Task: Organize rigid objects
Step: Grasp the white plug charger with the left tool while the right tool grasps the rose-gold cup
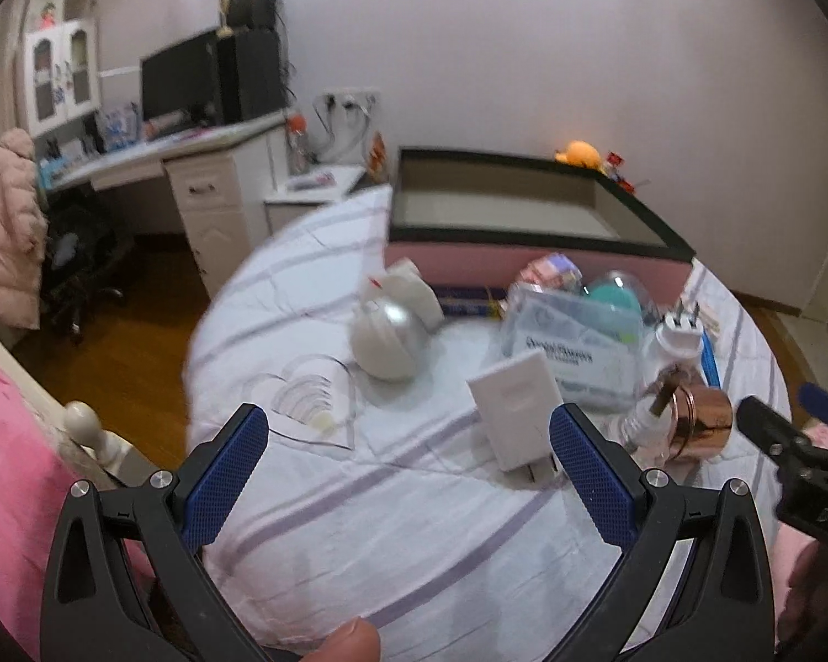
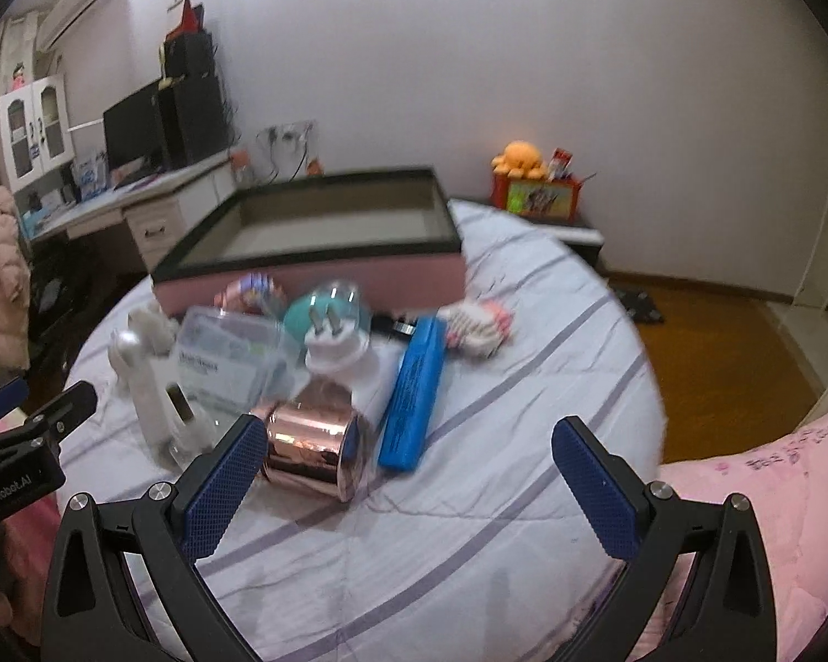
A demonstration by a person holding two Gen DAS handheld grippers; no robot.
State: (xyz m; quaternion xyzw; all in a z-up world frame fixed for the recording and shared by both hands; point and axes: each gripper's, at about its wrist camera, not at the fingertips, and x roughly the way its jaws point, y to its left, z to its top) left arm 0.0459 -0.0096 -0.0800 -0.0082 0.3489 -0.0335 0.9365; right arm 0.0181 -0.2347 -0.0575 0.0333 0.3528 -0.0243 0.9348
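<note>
Left wrist view: your left gripper (image 1: 408,469) hangs over the striped bedsheet (image 1: 414,540) w/ jaws spread wide, nothing between the pads. White flat adapter (image 1: 516,414) sits just beside the right pad, not gripped. Round silver-white gadget (image 1: 389,339) lies further back; clear plastic box (image 1: 571,347) and white plug (image 1: 676,331) are right of it. Copper cup (image 1: 701,422) lies on its side near your right gripper (image 1: 800,430).

Right wrist view: your right gripper (image 2: 408,474) is also wide open, holding nothing. Copper cup (image 2: 312,455) is touching or just beside the left pad, can't tell which. Blue bar (image 2: 411,402) lies just right of the cup. Pink tray w/ dark rim (image 2: 314,276) stands behind the pile, inside looks bare. Frames are blurry, so small items near the tray aren't readable.
</note>
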